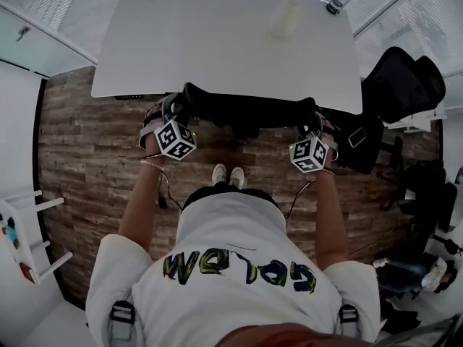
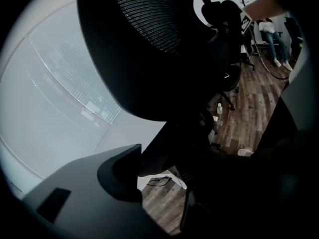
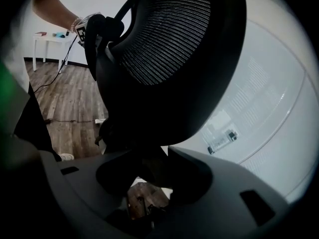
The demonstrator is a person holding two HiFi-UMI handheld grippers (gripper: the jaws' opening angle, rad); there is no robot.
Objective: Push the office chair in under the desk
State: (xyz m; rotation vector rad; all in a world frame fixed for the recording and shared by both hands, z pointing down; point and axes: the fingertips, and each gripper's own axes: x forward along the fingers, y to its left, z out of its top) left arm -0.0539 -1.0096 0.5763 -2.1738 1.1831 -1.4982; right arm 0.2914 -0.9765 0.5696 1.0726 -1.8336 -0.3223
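Head view: the office chair (image 1: 246, 110) is seen at the near edge of the desk (image 1: 217, 42), its seat hidden beneath the top. Its backrest is gripped by the left gripper (image 1: 168, 113) and the right gripper (image 1: 317, 127). The left gripper's second jaw is lost in darkness.

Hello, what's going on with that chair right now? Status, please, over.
Left tool and right tool grip the office chair by its backrest. Seat out of sight under the desk, backrest at its edge. Nothing seen blocking.
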